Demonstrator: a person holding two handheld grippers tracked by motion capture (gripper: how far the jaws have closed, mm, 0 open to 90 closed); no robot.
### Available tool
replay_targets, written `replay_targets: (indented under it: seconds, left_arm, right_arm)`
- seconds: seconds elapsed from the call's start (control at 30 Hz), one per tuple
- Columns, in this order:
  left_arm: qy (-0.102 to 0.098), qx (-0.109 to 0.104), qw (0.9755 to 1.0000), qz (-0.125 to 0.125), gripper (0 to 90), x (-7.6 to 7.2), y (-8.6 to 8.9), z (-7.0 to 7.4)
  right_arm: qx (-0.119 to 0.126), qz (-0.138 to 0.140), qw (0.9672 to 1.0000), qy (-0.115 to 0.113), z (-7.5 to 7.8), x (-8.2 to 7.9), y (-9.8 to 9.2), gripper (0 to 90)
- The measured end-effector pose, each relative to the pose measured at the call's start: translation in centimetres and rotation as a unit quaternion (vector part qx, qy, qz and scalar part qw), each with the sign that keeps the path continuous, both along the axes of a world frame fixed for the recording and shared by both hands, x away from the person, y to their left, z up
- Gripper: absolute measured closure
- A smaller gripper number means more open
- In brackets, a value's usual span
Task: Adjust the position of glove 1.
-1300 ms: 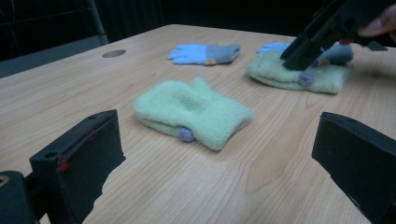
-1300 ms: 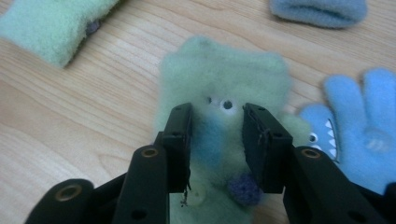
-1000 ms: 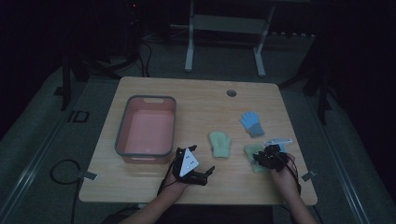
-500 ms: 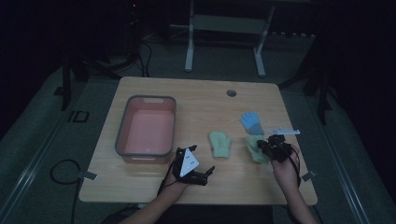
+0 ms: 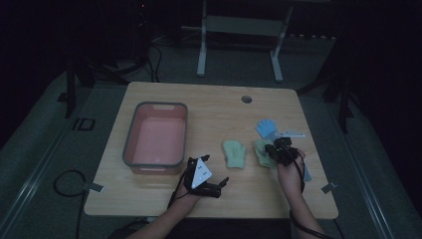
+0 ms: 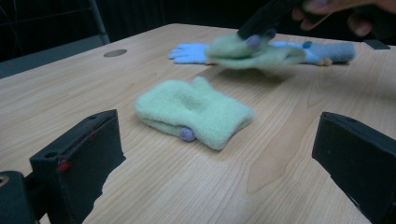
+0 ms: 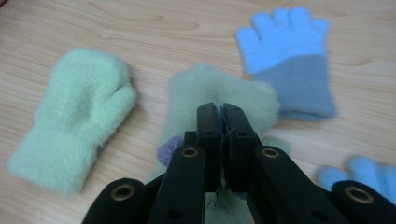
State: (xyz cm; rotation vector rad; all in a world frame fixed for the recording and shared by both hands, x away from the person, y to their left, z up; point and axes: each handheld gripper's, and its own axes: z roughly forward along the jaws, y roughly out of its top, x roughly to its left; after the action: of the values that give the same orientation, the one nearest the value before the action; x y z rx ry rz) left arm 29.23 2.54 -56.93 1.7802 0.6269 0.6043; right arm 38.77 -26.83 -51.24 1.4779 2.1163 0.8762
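A pale green mitten [image 5: 234, 153] [image 6: 196, 109] [image 7: 74, 121] lies flat on the wooden table. Just right of it, my right gripper [image 5: 272, 149] [image 7: 222, 109] is shut on a second green mitten [image 5: 261, 152] [image 7: 219, 88] at its cuff. That mitten [image 6: 252, 49] hangs a little above the tabletop in the left gripper view. A blue and grey glove [image 5: 266, 128] [image 7: 285, 51] lies beyond it, and another blue glove [image 7: 369, 172] lies beside the right hand. My left gripper [image 5: 215, 170] [image 6: 217, 154] rests near the front edge, jaws open and empty, facing the lying mitten.
A pink bin with a grey rim [image 5: 128, 144] stands empty on the left half of the table. A round cable hole [image 5: 246, 99] sits near the far edge. A metal stand [image 5: 201, 59] rises behind the table. Cables trail on the floor at the left.
My right gripper has closed on the second green mitten and raised it off the table, shifting away from the person and slightly left. The left gripper has stayed put.
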Motion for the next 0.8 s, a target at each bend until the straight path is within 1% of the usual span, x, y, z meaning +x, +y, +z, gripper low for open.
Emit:
replay_targets:
  seconds: [0.03,0.1,0.13,0.17,0.2,0.27,0.3,0.33,0.43,0.5,0.57,0.6,0.63,0.67,0.73,0.77,0.8]
  left_arm:
    - [0.001,0.0,1.0,0.0,2.0,0.0,0.0,0.0]
    - [0.001,0.0,1.0,0.0,2.0,0.0,0.0,0.0]
    - [0.0,0.0,1.0,0.0,2.0,0.0,0.0,0.0]
    - [0.0,0.0,1.0,0.0,2.0,0.0,0.0,0.0]
    - [0.0,0.0,1.0,-0.001,2.0,0.0,0.0,0.0]
    - [0.0,0.0,1.0,-0.001,2.0,0.0,0.0,0.0]
    - [0.0,0.0,1.0,-0.001,2.0,0.0,0.0,0.0]
    - [0.0,0.0,1.0,-0.001,2.0,0.0,0.0,0.0]
    - [0.0,0.0,1.0,-0.001,2.0,0.0,0.0,0.0]
    - [0.0,0.0,1.0,-0.001,1.9,0.0,0.0,0.0]
    - [0.001,0.0,1.0,0.0,2.0,0.0,0.0,0.0]
    - [0.001,0.0,1.0,0.0,2.0,0.0,0.0,0.0]
    - [0.001,0.0,1.0,0.0,2.0,0.0,0.0,0.0]
    - [0.0,0.001,1.0,0.0,2.0,0.0,0.0,0.0]
    - [0.0,0.002,1.0,0.0,2.0,0.0,0.0,0.0]
    - [0.0,0.002,1.0,0.0,1.9,0.0,0.0,0.0]
    - [0.0,0.002,1.0,0.0,1.9,0.0,0.0,0.0]
  right_arm:
    - [0.002,0.005,1.0,0.006,-0.6,0.2,0.9,86.7]
    - [-0.002,0.006,1.0,0.006,-1.0,0.4,1.4,86.6]
    - [-0.004,0.007,0.9999,0.011,-1.2,0.5,1.6,86.6]
    - [-0.004,0.007,0.9999,0.011,-1.2,0.5,1.6,86.6]
    - [-0.007,0.007,0.9999,0.014,-1.9,0.6,1.9,86.1]
    - [-0.014,0.01,0.9997,0.02,-2.5,0.6,2.1,84.9]
    - [-0.017,0.01,0.9996,0.019,-2.8,0.6,2.1,84.5]
    - [-0.013,0.01,0.9997,0.016,-3.0,0.6,2.1,84.0]
    - [-0.008,0.008,0.9998,0.018,-2.9,0.5,1.9,82.5]
    - [-0.005,0.017,0.9996,0.021,-2.4,0.6,1.7,76.5]
    - [-0.004,0.026,0.9995,0.015,-1.7,0.4,1.3,75.8]
    - [-0.004,0.035,0.9993,0.011,-1.3,0.4,1.0,74.0]
    - [-0.004,0.035,0.9993,0.011,-1.3,0.4,1.0,74.0]
    - [0.0,0.063,0.998,0.007,-0.6,0.4,0.4,72.4]
    - [-0.013,0.087,0.9961,0.009,-0.2,0.6,-0.1,71.2]
    - [-0.013,0.087,0.9961,0.009,-0.2,0.6,-0.1,71.2]
    - [-0.013,0.105,0.9943,0.012,-0.1,0.7,-0.4,70.1]
